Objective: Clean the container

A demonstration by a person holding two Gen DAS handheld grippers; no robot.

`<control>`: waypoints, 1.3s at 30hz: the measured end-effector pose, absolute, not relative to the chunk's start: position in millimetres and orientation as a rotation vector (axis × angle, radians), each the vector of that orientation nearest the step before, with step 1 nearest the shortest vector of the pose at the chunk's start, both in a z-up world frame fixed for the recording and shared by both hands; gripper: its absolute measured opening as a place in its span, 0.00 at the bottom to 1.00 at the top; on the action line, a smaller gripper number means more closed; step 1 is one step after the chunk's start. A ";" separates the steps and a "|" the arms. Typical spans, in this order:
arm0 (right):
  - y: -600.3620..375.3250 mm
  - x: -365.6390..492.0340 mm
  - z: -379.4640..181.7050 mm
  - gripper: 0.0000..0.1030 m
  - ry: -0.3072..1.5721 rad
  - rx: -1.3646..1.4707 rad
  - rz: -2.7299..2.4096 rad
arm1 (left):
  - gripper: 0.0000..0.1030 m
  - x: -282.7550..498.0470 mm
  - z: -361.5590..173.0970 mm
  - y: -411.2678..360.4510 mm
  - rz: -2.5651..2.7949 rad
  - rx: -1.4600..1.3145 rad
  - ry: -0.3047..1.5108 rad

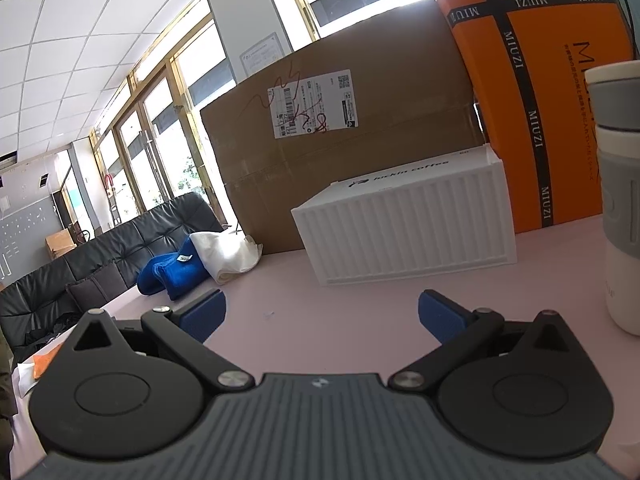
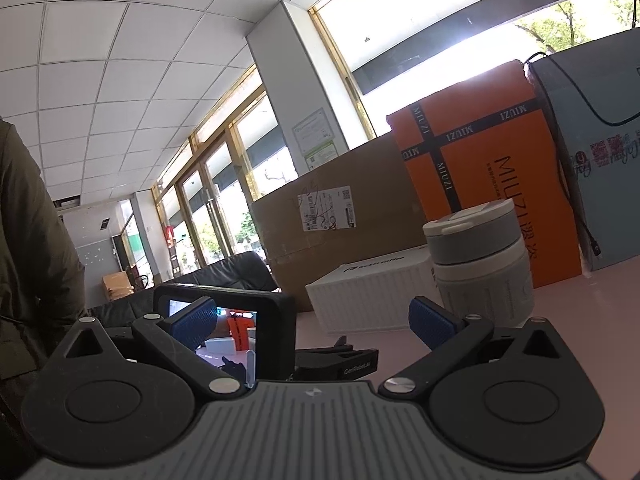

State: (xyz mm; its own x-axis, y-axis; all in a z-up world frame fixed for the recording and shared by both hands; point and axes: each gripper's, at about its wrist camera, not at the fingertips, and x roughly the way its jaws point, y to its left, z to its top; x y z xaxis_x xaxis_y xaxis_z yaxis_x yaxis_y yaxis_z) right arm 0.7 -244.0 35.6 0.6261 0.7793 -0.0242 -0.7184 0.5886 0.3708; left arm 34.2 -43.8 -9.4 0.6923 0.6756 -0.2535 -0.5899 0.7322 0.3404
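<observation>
- Container (image 1: 404, 220): a white ribbed box, shaped like a shipping container, resting on the pink table (image 1: 280, 280); its long axis runs left to right across my view, one long ribbed side facing me
- Left gripper (image 1: 322, 316): jaws spread wide, nothing between the blue pads; the container lies straight ahead and slightly right of its centre line, near but apart
- Right gripper (image 2: 312, 322): jaws likewise wide apart and empty; the container (image 2: 368, 296) lies ahead of it, farther off, with my left gripper's camera (image 2: 224, 336) partly between
- Nearer hand: the left, by my judgement
- Cup (image 2: 480, 264): white and grey, lid on, upright just right of the container, close to the right gripper
- Cloths: a blue cloth (image 1: 172, 272) and a white cloth (image 1: 224, 254) lie at the table's far left edge, well left of the container
- Whether the container is clean, I cannot tell from here
</observation>
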 end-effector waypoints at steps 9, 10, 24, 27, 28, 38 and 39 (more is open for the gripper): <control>-274.0 10.4 37.8 1.00 0.150 0.308 0.712 | 1.00 25.6 -5.6 -46.1 0.632 0.221 0.326; -278.9 14.3 35.1 1.00 0.158 0.289 0.664 | 1.00 24.0 -4.9 -47.1 0.614 0.219 0.317; -263.6 24.7 8.1 1.00 0.230 0.082 0.552 | 1.00 17.7 -1.8 -52.0 0.511 0.195 0.279; -263.7 24.0 6.0 1.00 0.241 0.075 0.551 | 1.00 15.8 -1.2 -52.3 0.512 0.193 0.271; -263.2 23.4 6.6 1.00 0.245 0.075 0.550 | 1.00 14.9 -0.9 -52.1 0.509 0.189 0.269; -252.2 23.6 7.3 1.00 0.295 0.041 0.542 | 1.00 11.4 -0.1 -55.8 0.491 0.195 0.258; -251.7 23.8 7.3 1.00 0.298 0.040 0.541 | 1.00 11.6 -0.1 -55.4 0.491 0.192 0.260</control>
